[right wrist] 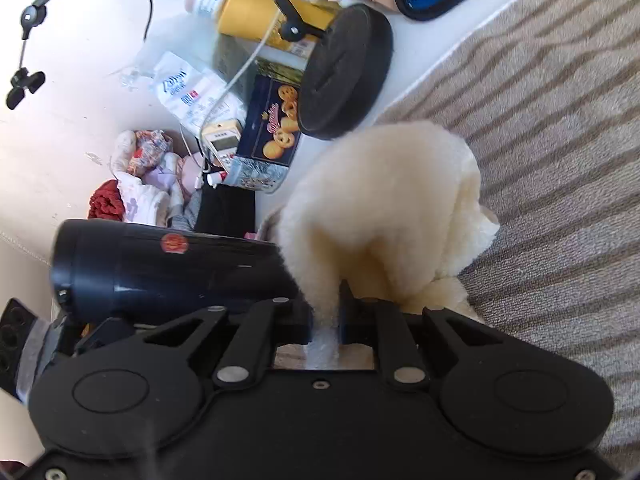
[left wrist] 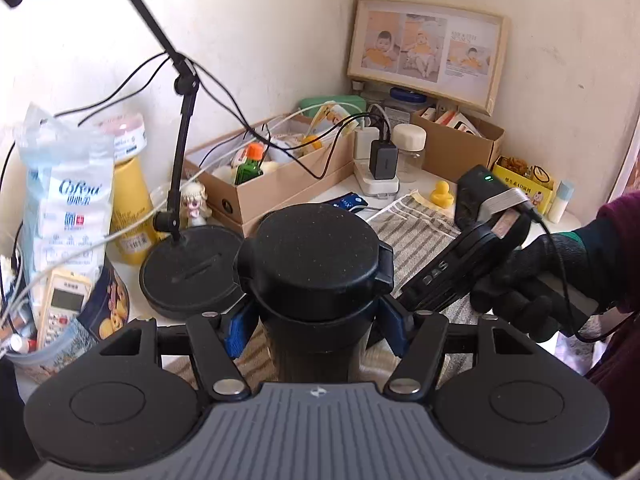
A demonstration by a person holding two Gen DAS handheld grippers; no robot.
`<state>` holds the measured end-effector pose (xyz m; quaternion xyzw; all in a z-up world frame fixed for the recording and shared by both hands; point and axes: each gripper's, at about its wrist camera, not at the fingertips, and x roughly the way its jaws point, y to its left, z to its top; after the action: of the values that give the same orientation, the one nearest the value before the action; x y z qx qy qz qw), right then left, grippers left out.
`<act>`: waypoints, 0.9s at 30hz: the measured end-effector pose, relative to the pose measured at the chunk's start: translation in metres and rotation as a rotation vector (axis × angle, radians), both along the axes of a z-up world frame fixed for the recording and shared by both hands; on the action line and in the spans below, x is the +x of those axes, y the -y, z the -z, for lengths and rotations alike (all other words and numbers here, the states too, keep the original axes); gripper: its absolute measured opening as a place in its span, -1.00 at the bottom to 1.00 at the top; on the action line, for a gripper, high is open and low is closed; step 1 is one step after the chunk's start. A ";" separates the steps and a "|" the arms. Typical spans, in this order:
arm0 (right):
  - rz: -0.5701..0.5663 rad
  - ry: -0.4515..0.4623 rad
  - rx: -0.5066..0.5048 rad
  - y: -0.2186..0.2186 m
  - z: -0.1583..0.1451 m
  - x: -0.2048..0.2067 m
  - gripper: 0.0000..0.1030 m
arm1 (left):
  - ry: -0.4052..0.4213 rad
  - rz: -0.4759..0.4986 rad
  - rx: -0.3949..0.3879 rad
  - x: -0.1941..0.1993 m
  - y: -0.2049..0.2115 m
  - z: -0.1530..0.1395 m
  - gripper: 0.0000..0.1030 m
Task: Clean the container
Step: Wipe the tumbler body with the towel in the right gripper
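Observation:
A black lidded container [left wrist: 316,256] stands upright between the blue pads [left wrist: 240,330] of my left gripper [left wrist: 316,328], which is shut on its body below the lid. In the right wrist view the same container [right wrist: 168,268] shows at the left, with a red sticker on its side. My right gripper [right wrist: 326,312] is shut on a cream fluffy cloth [right wrist: 384,200], which bulges out ahead of the fingers and touches the container's side. A gloved hand [left wrist: 516,280] holds the right gripper just right of the container.
A striped towel [left wrist: 416,232] covers the table under both grippers. A round black stand base [left wrist: 188,272] sits just left of the container, with a cardboard box [left wrist: 272,176], a power strip [left wrist: 380,176] and cables behind. A cookie tin [right wrist: 276,124] and remote [left wrist: 64,300] lie at the left.

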<state>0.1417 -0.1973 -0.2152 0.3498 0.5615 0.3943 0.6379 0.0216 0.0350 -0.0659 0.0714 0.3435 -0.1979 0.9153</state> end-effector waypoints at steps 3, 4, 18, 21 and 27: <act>-0.002 0.020 0.014 0.003 -0.010 -0.003 -0.80 | -0.027 -0.096 -0.053 -0.001 0.001 -0.004 0.25; -0.003 0.026 0.019 0.004 -0.013 -0.004 -0.80 | -0.041 -0.135 -0.084 -0.001 0.001 -0.005 0.33; -0.051 0.087 0.055 0.006 -0.042 -0.004 -0.80 | -0.127 -0.599 -0.194 0.005 0.029 -0.016 0.45; -0.069 0.093 0.053 0.006 -0.043 -0.003 -0.80 | -0.119 -0.654 -0.148 0.008 0.037 -0.004 0.45; -0.086 0.103 0.057 0.016 -0.045 -0.001 -0.80 | -0.033 -0.572 -0.095 -0.001 0.033 -0.001 0.25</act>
<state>0.1411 -0.2131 -0.1699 0.3230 0.5310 0.4546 0.6381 0.0210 0.0019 -0.0647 -0.0746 0.3551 0.0511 0.9305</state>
